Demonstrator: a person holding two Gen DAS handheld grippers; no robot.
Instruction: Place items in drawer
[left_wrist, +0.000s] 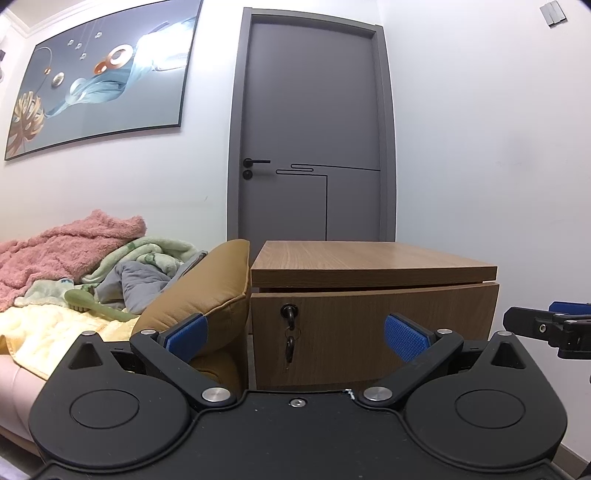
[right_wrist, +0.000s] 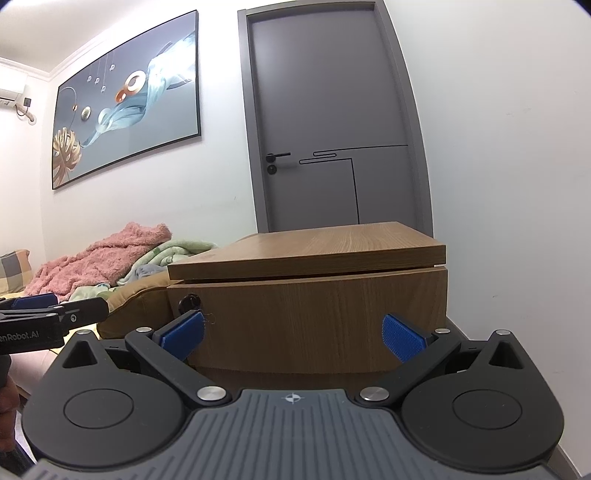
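1. The left gripper (left_wrist: 297, 334) has its blue pads (left_wrist: 186, 338) spread wide with nothing between them, and it faces the front of the drawer (left_wrist: 369, 332).
2. The right gripper (right_wrist: 293, 334) is likewise spread wide and empty. It is aimed at the same drawer front, nearer the right-hand corner of the nightstand (right_wrist: 310, 254).
3. The drawer is shut, its front flush under the overhanging top board. A key (left_wrist: 289, 317) sits in the lock near the front's upper left corner, and a second key hangs from it.
4. I see no knob or pull. The likeliest hold is the shadowed gap along the drawer front's top edge, under the board. The wood looks stiff and smooth, so the pads could slip, and a finger hooked behind the edge should serve better than a pinch. The key is small and could twist or bend if used as a handle.
5. The items to put away are not clear. A pale green comb-like tool (left_wrist: 96, 306) lies among blankets (left_wrist: 66, 243) on the bed, left of the nightstand; it looks light and rigid.
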